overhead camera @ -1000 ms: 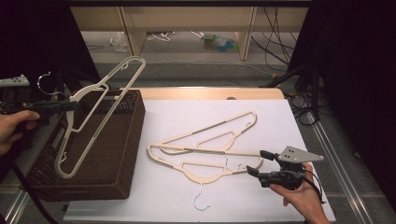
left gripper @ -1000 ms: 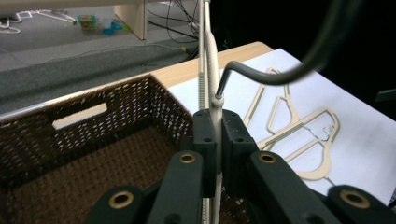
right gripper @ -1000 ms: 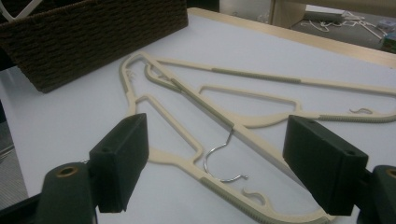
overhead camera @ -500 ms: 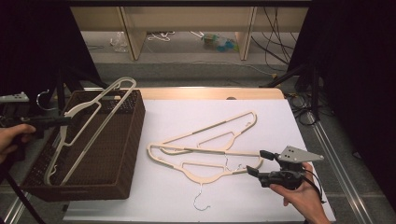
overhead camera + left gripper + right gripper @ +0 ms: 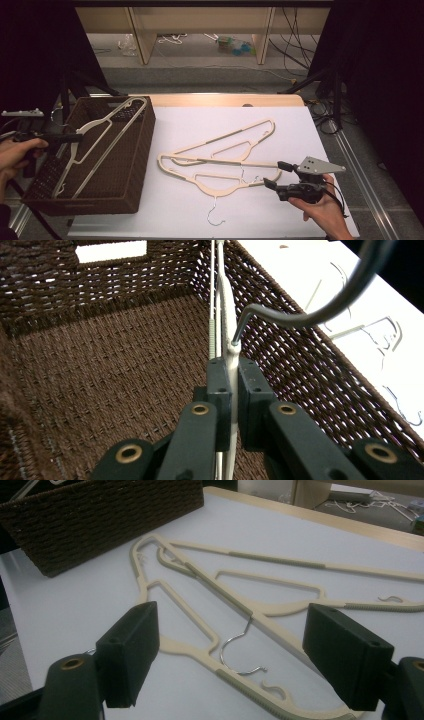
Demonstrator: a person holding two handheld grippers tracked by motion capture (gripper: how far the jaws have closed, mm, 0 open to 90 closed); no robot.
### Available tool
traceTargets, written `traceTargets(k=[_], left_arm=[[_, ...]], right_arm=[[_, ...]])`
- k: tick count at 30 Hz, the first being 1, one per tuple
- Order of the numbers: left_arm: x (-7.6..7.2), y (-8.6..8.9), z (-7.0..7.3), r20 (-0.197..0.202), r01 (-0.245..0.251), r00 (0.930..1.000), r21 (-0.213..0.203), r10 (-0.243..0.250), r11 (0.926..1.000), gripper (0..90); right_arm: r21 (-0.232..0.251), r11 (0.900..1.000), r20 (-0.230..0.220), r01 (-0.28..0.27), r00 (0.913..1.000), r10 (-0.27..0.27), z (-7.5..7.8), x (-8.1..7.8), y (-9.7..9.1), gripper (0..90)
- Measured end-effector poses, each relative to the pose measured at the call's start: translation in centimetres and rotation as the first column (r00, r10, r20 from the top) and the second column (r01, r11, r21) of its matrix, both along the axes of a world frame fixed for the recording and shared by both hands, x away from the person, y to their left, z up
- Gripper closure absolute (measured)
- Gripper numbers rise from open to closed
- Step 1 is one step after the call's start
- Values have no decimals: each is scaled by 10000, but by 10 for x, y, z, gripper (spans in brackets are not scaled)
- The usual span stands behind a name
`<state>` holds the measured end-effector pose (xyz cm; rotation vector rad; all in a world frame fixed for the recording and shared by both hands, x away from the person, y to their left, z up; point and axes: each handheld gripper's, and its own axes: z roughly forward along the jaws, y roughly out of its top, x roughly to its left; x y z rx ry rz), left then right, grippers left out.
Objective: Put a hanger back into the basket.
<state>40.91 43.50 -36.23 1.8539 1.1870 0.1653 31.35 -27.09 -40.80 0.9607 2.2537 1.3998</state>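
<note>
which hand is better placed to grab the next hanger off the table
Right, most likely. The right tongs stand open beside the overlapping hangers on the table, while the left tongs are shut on a hanger over the basket.

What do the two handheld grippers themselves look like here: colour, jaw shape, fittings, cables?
Both are black. The left gripper has blocky rectangular pads on linkage arms with brass-coloured pivot rivets. The right gripper has the same square black pads, carries a grey three-cornered plate with small holes on top, and trails a black cable.
</note>
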Motion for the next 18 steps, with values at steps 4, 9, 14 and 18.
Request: traceTargets(k=[4,9,14,18], left_arm=[[4,-3,-4,-92,-153,9998,127,154,9998,853],[8,-7,-8,-265,-706,9970,703,726,9950,847],[6,1,-13,-323,-1239,9913,919,1273,9880,830],[0,5,-12,-255,-1616,9860,971,1648,9821,807]], right_arm=[[143,9999,-1,-25,10000,25,-2,1,1,234],[24,10000,-30,-22,10000,23,0,0,0,236],[164,9999,26,-41,10000,41,-2,1,1,236],[191,9998,-117,-61,9999,63,-1,0,1,236]])
